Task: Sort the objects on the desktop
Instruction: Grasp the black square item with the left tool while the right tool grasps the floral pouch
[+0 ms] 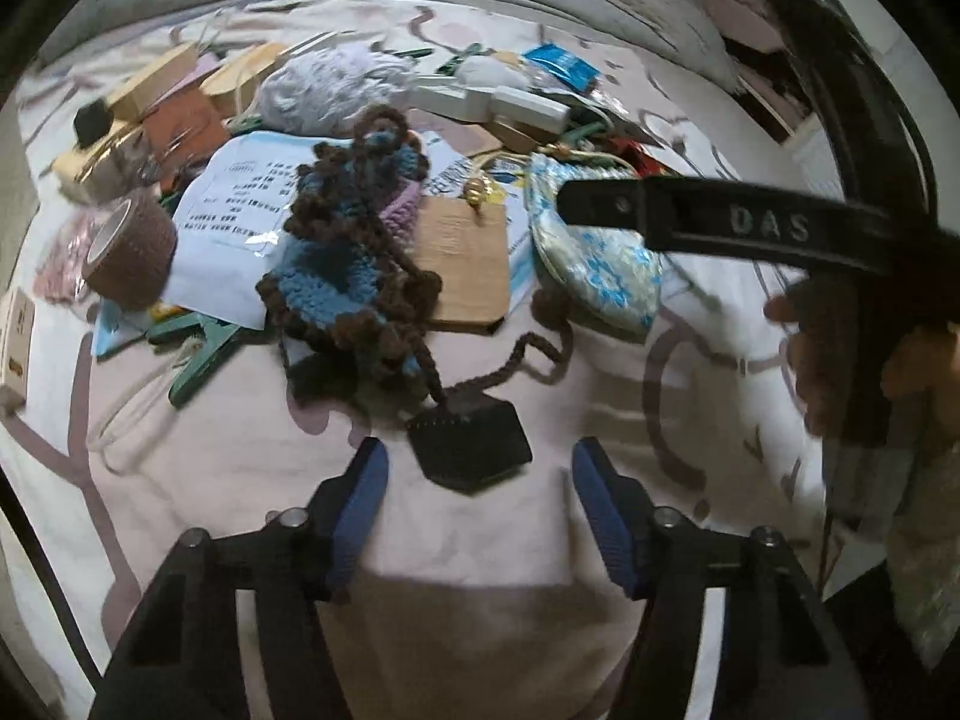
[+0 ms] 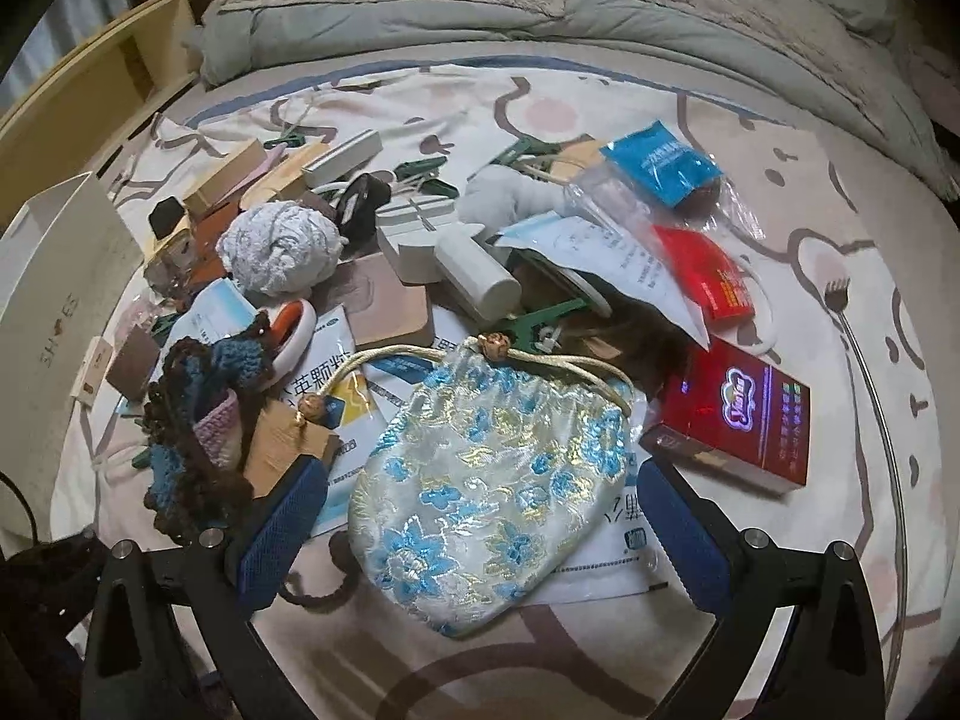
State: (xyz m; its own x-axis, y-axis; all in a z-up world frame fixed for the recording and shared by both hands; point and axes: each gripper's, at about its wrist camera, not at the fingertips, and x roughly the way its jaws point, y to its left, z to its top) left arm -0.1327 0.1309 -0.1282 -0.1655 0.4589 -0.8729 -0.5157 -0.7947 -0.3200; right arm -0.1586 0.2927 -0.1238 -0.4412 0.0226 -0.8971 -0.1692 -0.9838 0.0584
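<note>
My left gripper point(image 1: 479, 498) stands half open, empty, a black tag point(image 1: 469, 444) at twelve o'clock. My right gripper point(image 2: 480, 516) gapes wide astride the drawstring pouch point(image 2: 486, 480), pads not touching; its contents are hidden. A white box point(image 2: 57, 276) at ten o'clock.

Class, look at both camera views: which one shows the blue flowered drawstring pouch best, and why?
The right wrist view: the pouch lies whole and unobstructed, cord and beads visible. In the left wrist view it sits off to the side, partly hidden behind the right gripper's black finger.
</note>
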